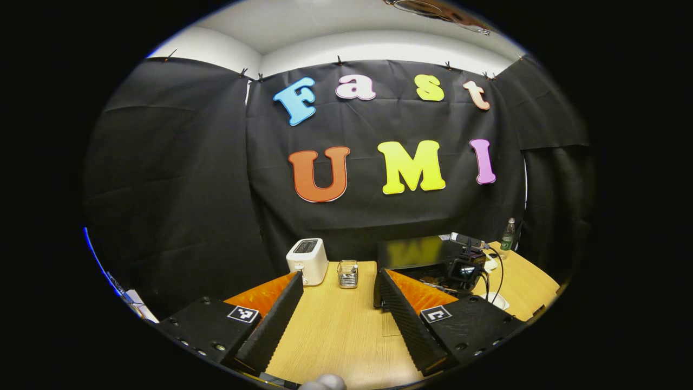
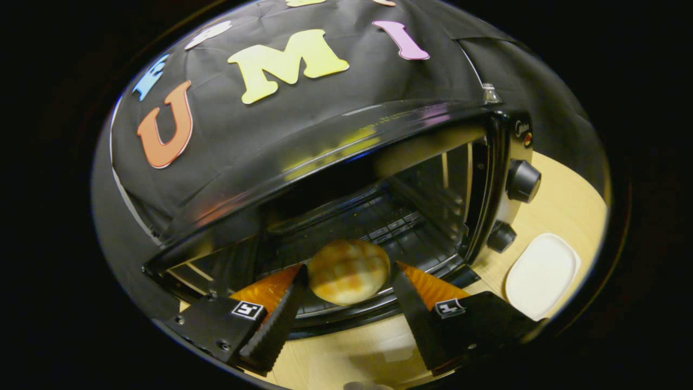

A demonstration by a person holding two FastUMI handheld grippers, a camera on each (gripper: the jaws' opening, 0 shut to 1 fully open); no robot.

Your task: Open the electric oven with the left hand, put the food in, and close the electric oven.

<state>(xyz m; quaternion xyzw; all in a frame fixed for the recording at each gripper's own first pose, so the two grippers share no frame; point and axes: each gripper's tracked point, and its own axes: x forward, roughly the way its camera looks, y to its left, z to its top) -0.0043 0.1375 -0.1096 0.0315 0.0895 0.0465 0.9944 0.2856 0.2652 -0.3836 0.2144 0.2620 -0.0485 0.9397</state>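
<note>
Bread (image 2: 348, 271), a round golden bun, is sitting between the fingers of the right gripper (image 2: 346, 295) at the mouth of the electric oven (image 2: 379, 179), just over the front edge of the wire rack (image 2: 379, 225). The jaws are standing moderately apart; the left finger looks to be touching the bun's side, while a sliver of space seems to be showing on the right, so I cannot tell whether both fingers are pressing on it or letting it go. By my reading, the step in hand is the placing of the food inside the cavity. The oven is standing open, its two knobs (image 2: 522, 180) lying off to the right of the cavity, and a white dish (image 2: 541, 273) is resting on the wooden table (image 2: 568, 206) just beside the oven's lower right corner.

The left gripper (image 1: 338, 303) is hanging over the table well back from the work, its jaws spread wide and holding nothing. Beyond them a white toaster (image 1: 307, 260) and a small glass jar (image 1: 347, 273) are standing near the back wall, with a dark box-shaped appliance, likely the oven, on the right, a camera device (image 1: 465, 265) standing in front of it, and a bottle (image 1: 507, 234) further right.

The next move is likely calling for the right gripper to leave the bun resting fully on the rack and draw clear, so the left can come in and swing the door shut.
</note>
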